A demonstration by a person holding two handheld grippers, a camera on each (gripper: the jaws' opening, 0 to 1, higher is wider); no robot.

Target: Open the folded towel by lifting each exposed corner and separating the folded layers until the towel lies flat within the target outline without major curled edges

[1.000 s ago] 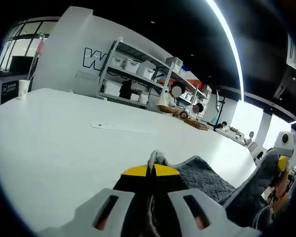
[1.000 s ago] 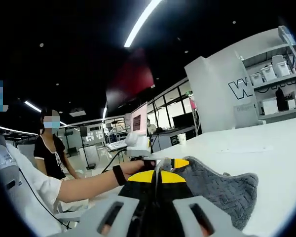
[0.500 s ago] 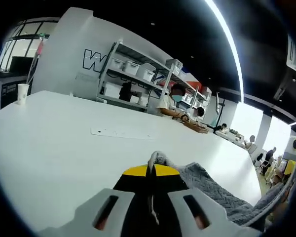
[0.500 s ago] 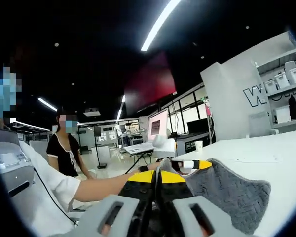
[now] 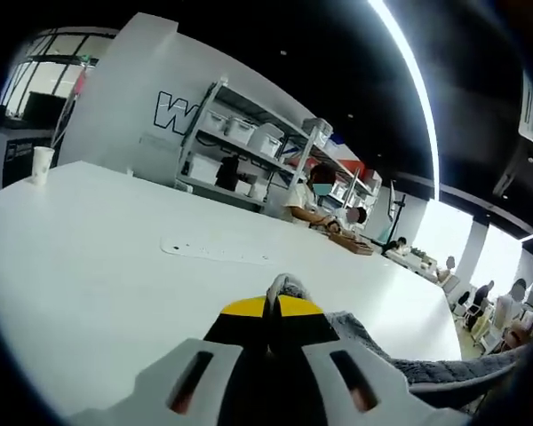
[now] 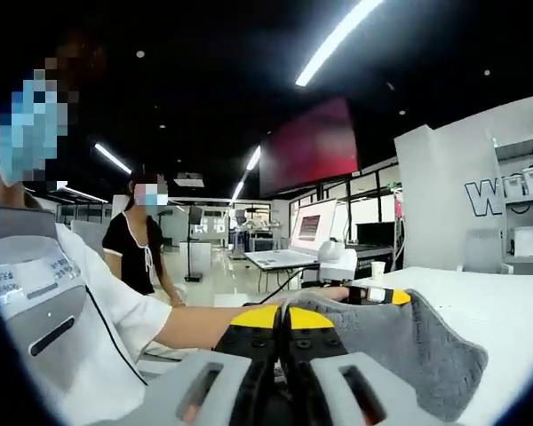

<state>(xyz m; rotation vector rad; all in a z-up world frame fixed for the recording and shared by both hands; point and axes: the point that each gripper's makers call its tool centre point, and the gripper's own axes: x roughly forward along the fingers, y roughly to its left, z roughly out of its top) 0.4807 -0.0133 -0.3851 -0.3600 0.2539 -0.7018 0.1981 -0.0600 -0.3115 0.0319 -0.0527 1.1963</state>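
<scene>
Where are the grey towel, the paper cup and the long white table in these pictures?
towel point(image 6: 426, 351), right gripper view, on its quilted grey face.
paper cup point(image 5: 41, 163), left gripper view, on its side wall.
table point(image 5: 98, 275), left gripper view, on a bare stretch of its top.

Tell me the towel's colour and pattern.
Grey towel with a quilted, wavy stitch pattern; clearest in the right gripper view.

White table point(image 5: 89, 257) w/ cup point(image 5: 42, 163), paper strip point(image 5: 215, 252)

bright ceiling strip light point(image 5: 407, 67) | glare on table point(image 5: 89, 257) | fisheye-bent edges
</scene>
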